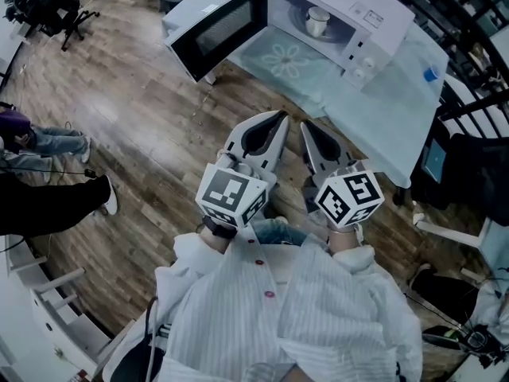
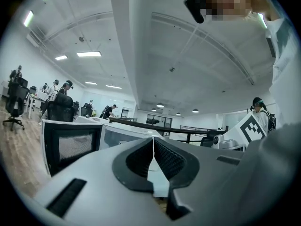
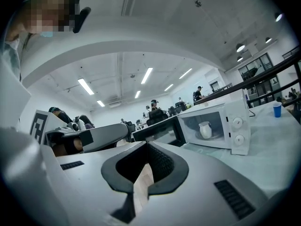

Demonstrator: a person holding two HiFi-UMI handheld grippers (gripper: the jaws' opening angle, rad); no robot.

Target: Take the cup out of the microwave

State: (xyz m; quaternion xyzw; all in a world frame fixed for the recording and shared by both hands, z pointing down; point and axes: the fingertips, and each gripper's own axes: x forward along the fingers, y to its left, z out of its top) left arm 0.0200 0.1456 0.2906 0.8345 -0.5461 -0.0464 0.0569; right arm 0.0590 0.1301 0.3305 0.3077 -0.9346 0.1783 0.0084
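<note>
Both claws are closed and empty, the left claw and the right claw held side by side and pointing toward the microwave. Inside it the white cup stands upright on the turntable, with the door swung wide open to the left. That microwave sits on the pale-clothed table, a small blue cup stands near its right side, and both claws are over the wooden floor, well apart from the table.

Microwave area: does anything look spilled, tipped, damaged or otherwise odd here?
Nothing stands out. The microwave has its door swung wide open, and the cup stands upright inside. No spill shows on the table.
</note>
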